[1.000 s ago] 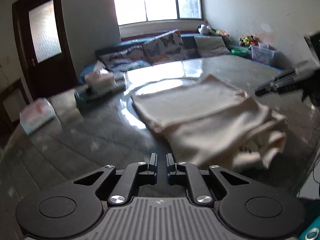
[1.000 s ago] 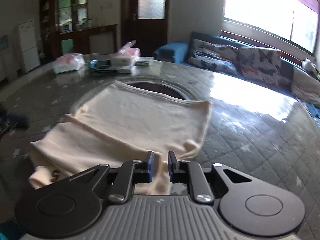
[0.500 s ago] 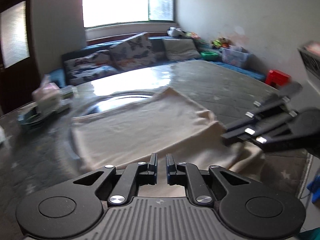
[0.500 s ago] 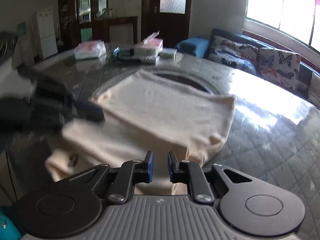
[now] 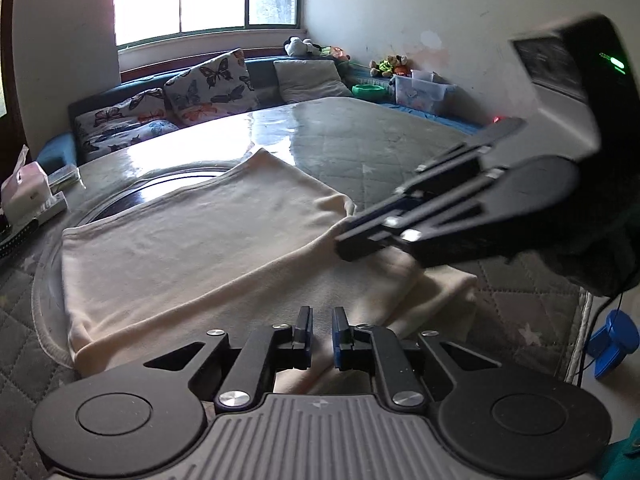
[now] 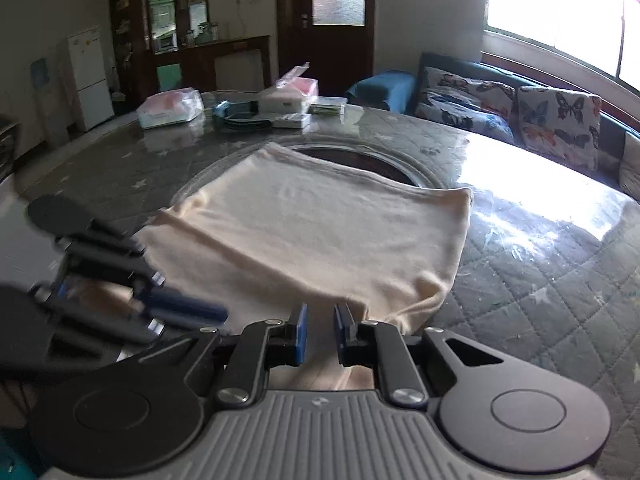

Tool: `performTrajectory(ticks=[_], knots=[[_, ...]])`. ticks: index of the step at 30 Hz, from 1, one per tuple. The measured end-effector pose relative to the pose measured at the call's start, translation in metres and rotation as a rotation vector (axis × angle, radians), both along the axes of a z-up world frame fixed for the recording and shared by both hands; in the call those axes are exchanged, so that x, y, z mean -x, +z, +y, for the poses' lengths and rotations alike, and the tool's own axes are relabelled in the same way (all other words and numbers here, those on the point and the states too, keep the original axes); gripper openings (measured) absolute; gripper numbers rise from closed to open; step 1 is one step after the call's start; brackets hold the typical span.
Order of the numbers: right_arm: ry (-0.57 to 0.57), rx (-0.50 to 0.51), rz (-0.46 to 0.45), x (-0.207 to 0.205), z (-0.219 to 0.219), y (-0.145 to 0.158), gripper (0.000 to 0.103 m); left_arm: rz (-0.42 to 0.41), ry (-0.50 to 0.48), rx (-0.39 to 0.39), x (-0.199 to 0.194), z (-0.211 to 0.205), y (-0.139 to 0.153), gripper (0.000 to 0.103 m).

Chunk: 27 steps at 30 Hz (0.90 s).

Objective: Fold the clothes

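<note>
A cream garment [image 5: 192,240] [image 6: 320,232] lies folded flat on the grey quilted table [image 5: 360,148] [image 6: 540,280], partly over the dark round centre plate [image 6: 360,160]. My left gripper [image 5: 322,312] hovers over the garment's near edge, jaws shut to a narrow slit with nothing between them. In the right wrist view the left gripper [image 6: 216,314] shows at the lower left, beside the cloth's left corner. My right gripper [image 6: 320,308] is shut and empty above the near right corner. In the left wrist view the right gripper [image 5: 344,246] reaches in from the right, low over the cloth.
Tissue boxes [image 6: 170,110] [image 6: 288,94] and small items sit at the table's far side. A sofa with butterfly cushions [image 5: 208,84] runs under the window. The table edge [image 5: 584,320] lies close on the right, with a blue object [image 5: 614,340] on the floor beyond.
The left gripper has swung across to the garment's near edge and has come into the right wrist view. The right gripper has hardly moved. The garment lies as before.
</note>
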State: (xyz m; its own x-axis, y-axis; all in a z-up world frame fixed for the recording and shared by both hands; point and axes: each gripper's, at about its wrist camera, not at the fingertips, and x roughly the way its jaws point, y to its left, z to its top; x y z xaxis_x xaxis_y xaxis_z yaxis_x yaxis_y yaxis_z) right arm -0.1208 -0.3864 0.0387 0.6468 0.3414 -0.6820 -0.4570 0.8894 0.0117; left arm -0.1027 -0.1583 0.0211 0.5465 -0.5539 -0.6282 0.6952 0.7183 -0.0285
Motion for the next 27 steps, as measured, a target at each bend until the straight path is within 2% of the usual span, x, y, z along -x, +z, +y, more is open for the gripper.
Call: performTrajectory(ticks=[3,10,14,17,22,23,25,27], knots=[[0.005,0.028,0.03,0.007,-0.001,-0.007,0.013,0.002,0.001,-0.005,0.002,0.002,0.0,0.012],[0.008,0.036,0.005,0.025,-0.005,0.001,0.014,-0.038,0.049,-0.007,0.012,0.032,0.015,0.018],[0.014,0.072,0.011,0.032,-0.007,-0.006,0.014,-0.057,0.11,-0.041,0.019,0.059,0.02,0.018],[0.003,0.055,-0.01,0.035,-0.009,-0.002,0.014,-0.069,0.134,-0.076,0.027,0.079,0.022,0.02],[0.022,0.087,0.0,0.034,-0.006,-0.006,0.014,-0.108,0.099,-0.145,0.05,0.093,0.023,0.03],[0.02,0.081,0.0,0.035,-0.006,-0.004,0.015,-0.117,0.081,-0.156,0.056,0.093,0.022,0.031],[0.023,0.083,-0.006,0.038,-0.006,0.001,0.015,-0.146,0.033,-0.182,0.066,0.09,0.02,0.04],[0.034,0.093,-0.013,0.043,-0.005,0.004,0.02,-0.175,-0.015,-0.207,0.075,0.083,0.015,0.04]])
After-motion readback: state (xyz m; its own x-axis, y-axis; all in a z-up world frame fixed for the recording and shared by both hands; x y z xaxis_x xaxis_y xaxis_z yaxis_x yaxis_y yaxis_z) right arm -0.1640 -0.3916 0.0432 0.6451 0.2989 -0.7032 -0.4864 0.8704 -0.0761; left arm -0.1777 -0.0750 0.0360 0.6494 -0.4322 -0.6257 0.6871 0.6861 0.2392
